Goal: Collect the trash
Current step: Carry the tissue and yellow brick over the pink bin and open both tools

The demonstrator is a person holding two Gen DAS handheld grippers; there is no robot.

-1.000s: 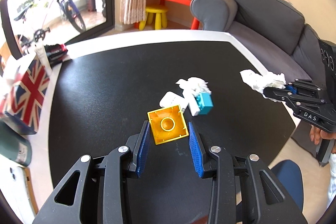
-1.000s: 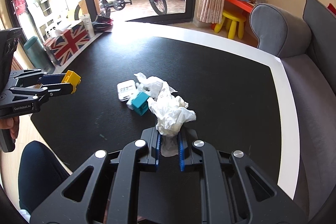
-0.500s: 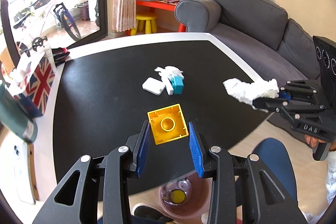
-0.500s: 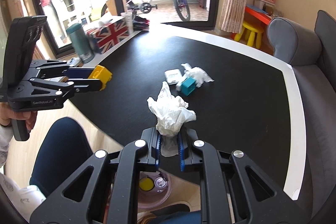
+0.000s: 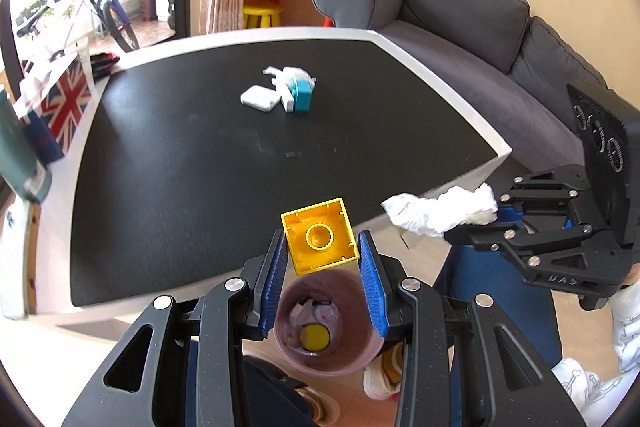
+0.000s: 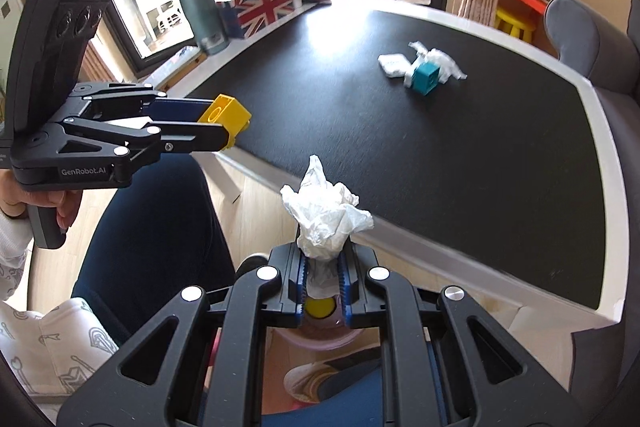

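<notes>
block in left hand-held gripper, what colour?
Yellow block; clearest in the left wrist view.

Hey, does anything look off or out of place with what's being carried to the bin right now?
Yes. The left gripper holds a yellow toy brick above the pink bin, which is odd for trash; the right gripper holds a crumpled tissue. A teal brick also sits among tissue scraps on the table.

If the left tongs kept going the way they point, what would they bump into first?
Probably the pink bin on the floor. It shows right between the left tongs, past the yellow block they hold, with nothing seen between. How far below it sits is hard to judge.
</notes>
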